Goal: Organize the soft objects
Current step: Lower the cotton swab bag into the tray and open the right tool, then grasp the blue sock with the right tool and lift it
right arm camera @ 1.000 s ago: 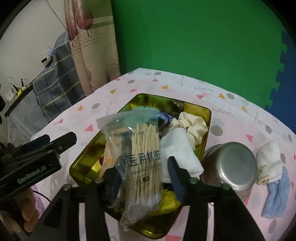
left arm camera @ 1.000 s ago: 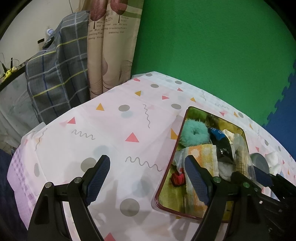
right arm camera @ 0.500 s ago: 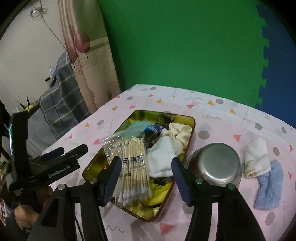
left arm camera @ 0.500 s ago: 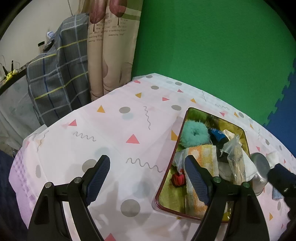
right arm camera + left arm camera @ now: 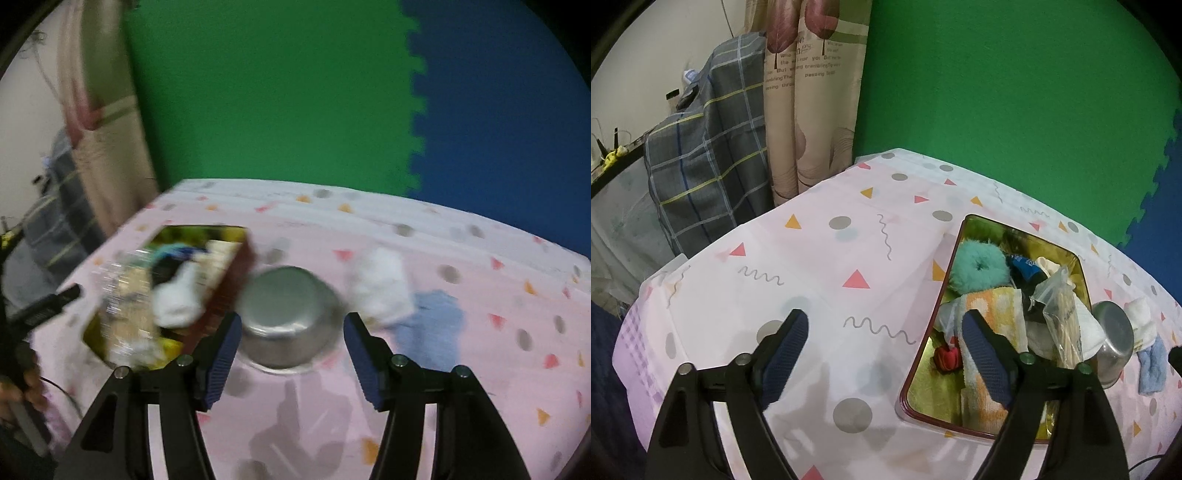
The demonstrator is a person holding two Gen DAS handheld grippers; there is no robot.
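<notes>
A gold tin tray [image 5: 925,387] holds a teal fluffy scrunchie [image 5: 977,266], an orange-and-white towel [image 5: 991,310], a bag of cotton swabs [image 5: 1062,314] and other soft items. My left gripper [image 5: 882,354] is open and empty above the tablecloth, left of the tray. My right gripper [image 5: 291,360] is open and empty, hovering over an upturned steel bowl [image 5: 290,314]. A white cloth [image 5: 380,286] and a blue cloth [image 5: 434,321] lie right of the bowl. The tray [image 5: 236,273] shows blurred at left in the right wrist view.
The pink patterned tablecloth [image 5: 812,266] covers the table. A plaid-draped piece of furniture [image 5: 705,155] and a curtain [image 5: 809,103] stand beyond the left edge. A green and blue foam wall [image 5: 295,92] is behind.
My right gripper has let go of the cotton swab bag, which now lies in the tray, and has swung right to above the steel bowl. My left gripper has barely moved.
</notes>
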